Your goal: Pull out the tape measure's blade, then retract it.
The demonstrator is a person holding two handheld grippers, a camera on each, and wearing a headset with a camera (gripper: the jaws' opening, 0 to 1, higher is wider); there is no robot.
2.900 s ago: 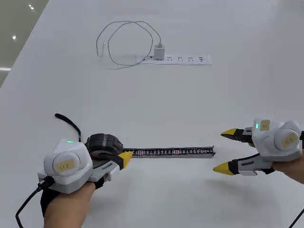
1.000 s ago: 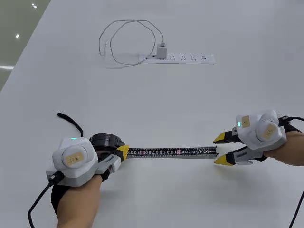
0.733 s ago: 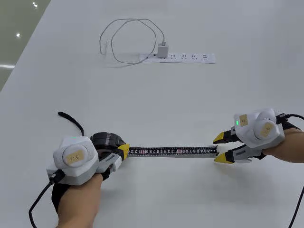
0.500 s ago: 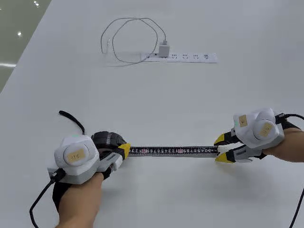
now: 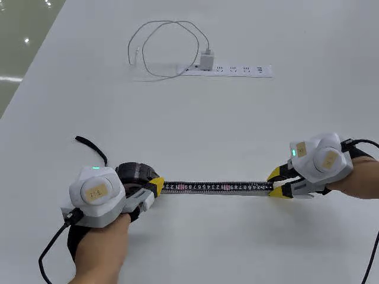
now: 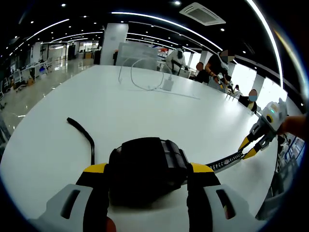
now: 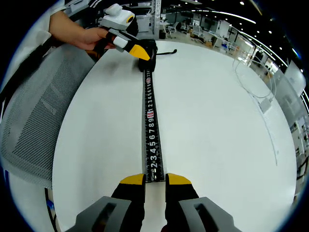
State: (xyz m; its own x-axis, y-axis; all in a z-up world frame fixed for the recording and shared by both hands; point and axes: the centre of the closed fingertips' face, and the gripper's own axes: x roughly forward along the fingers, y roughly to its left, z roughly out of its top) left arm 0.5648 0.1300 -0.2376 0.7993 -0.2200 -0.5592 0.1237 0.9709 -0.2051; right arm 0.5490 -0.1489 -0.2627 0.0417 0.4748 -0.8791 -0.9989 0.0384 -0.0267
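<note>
A black tape measure (image 5: 135, 176) lies on the white table, and my left gripper (image 5: 151, 192) is shut on its case (image 6: 147, 169). The blade (image 5: 216, 187) stretches out flat to the right along the table. Its end sits between the yellow fingertips of my right gripper (image 5: 274, 184), which is shut on it. In the right gripper view the blade (image 7: 151, 130) runs from my right gripper (image 7: 155, 180) straight to the case (image 7: 147, 50), where the left gripper (image 7: 130, 48) holds it. The right gripper (image 6: 256, 142) appears at the far right of the left gripper view.
A white power strip (image 5: 231, 70) with a plugged charger (image 5: 207, 61) and a looped white cable (image 5: 160, 47) lies at the table's far side. The tape's black wrist strap (image 5: 92, 149) trails left of the case. A grey mesh chair (image 7: 29, 111) stands by the table edge.
My right gripper has come left to the blade's end and shut on it. The left gripper has kept hold of the case. The head camera has shifted slightly.
</note>
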